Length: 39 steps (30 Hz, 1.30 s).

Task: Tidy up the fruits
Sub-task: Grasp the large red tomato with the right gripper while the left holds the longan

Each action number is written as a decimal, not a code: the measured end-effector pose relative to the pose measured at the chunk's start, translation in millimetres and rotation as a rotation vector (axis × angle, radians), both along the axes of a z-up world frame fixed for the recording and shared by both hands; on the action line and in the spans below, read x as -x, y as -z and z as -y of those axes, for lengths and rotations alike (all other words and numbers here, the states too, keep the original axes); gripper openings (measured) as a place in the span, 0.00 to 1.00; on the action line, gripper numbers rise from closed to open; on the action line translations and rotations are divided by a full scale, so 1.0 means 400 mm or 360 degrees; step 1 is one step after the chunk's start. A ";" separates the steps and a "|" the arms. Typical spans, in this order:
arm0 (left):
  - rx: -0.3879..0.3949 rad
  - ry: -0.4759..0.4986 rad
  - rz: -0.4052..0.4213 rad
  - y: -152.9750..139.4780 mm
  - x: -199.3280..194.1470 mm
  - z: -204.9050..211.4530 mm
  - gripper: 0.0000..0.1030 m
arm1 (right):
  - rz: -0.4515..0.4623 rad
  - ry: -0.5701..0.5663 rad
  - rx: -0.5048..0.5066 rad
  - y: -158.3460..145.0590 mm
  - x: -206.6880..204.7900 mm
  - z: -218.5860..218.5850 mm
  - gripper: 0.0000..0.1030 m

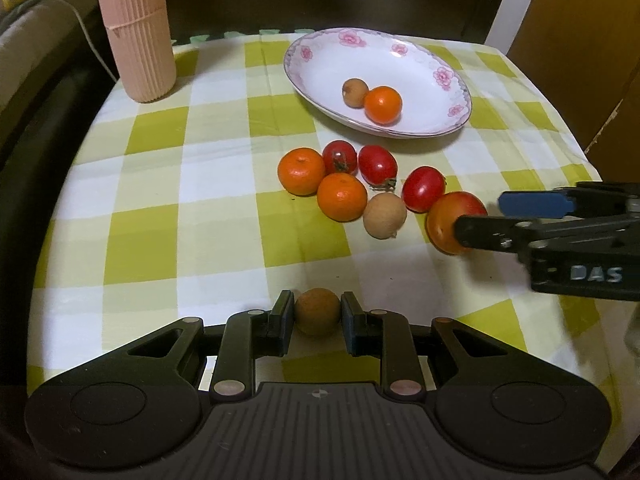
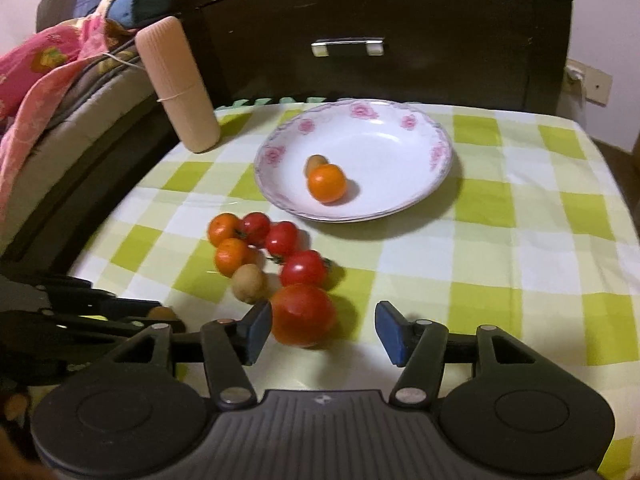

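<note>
The left gripper [image 1: 317, 317], at the bottom centre of its own view, is closed on a small brown round fruit [image 1: 317, 311], a pad pressing each side at its widest part. The right gripper [image 2: 323, 330], low in its view, stands partly open around a large tomato [image 2: 303, 314]: the left pad touches or nearly touches the tomato's side, the right pad is clearly apart from it, so nothing is gripped there. The tomato rests on the checked tablecloth [image 1: 160, 200] at the lower end of a loose cluster of fruit in mid-frame: two small oranges [image 1: 301, 171], three small red tomatoes [image 1: 377, 164] and another brown fruit [image 1: 384, 216], many touching one another. The flowered plate [image 1: 440, 56], in the upper right of the left view, already has one orange [image 1: 383, 104] and one brown fruit [image 1: 354, 92] side by side. A ribbed pink cylinder [image 1: 136, 32] stands upper left. The brown fruit looks light, dry and thin-shelled, so a modest squeeze across its middle should carry it; too much could crack it. The large tomato is probably heavier, smooth and soft-skinned, likely to slip or bruise, and best taken across its widest part with both pads square. All the fruit is round and could roll, in the shallow plate too.
</note>
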<state>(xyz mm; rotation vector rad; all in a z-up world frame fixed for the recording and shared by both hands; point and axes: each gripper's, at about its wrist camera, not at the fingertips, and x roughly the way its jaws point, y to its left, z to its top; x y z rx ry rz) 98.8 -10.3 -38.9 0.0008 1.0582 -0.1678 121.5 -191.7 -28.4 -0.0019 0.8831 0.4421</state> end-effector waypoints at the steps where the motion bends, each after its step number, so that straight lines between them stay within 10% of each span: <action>1: 0.0000 -0.0003 -0.0002 0.001 0.000 0.002 0.32 | -0.0008 -0.0010 0.0004 0.004 -0.003 -0.006 0.53; 23: -0.0088 0.0050 0.0036 0.003 0.024 0.018 0.44 | -0.0044 -0.0007 0.0125 0.058 -0.029 -0.058 0.48; 39: -0.0093 0.0038 0.0048 0.001 0.014 0.019 0.33 | -0.0058 0.0034 0.0157 0.053 -0.017 -0.062 0.39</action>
